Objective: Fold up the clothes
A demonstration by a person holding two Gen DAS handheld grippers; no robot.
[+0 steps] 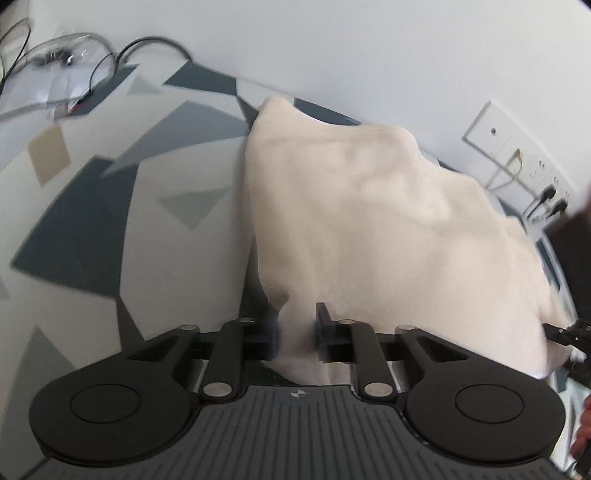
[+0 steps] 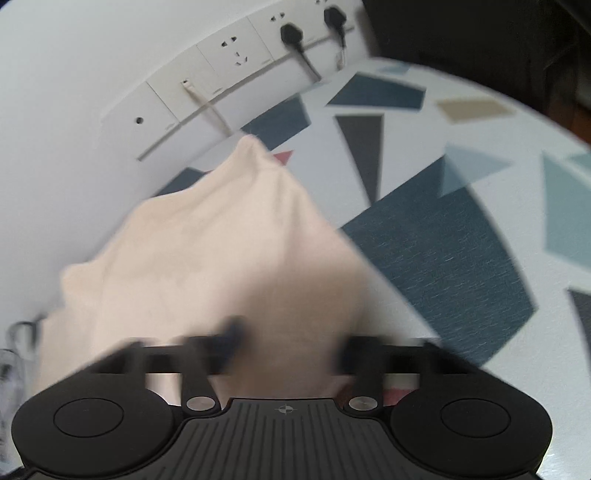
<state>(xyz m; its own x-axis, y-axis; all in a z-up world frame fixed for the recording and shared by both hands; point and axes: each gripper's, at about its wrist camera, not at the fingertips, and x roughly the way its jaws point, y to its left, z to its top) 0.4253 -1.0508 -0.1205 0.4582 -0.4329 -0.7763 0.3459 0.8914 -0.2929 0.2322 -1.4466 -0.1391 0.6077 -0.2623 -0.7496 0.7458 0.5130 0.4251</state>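
Left tool (image 1: 297, 332): fingers drawn in close with a bunch of cream cloth between them, so it's pinching the near edge of the garment (image 1: 369, 206). Right tool (image 2: 288, 350): heavily motion-blurred; fingers look set wider with cloth filling the gap, but can't tell whether it's actually clamped or just spread around the fabric.

The cream garment runs away from both tools toward the far wall, draped and lumpy, not flat. In the left wrist view its left edge hangs fairly straight and the far corner peaks up near the wall; in the right wrist view it narrows to a point at the far end. Most of it seems lifted or half-lifted off the desk (image 1: 92, 206), far end apparently touching down.

Step, as a judgement: mid-fold, both near corners being carried to lay one half over the other. Early to middle of the task; no tidy rectangle yet. The next move calls for keeping both tools level and evenly apart so the edge stays taut, then lowering onto the desk and letting go.

Desk top: white with dark blue, grey, teal and tan triangles. Wall sockets (image 2: 236, 55) with black plugs (image 2: 291, 35) at the far side. Loose cables (image 1: 74, 62) at the far left corner.
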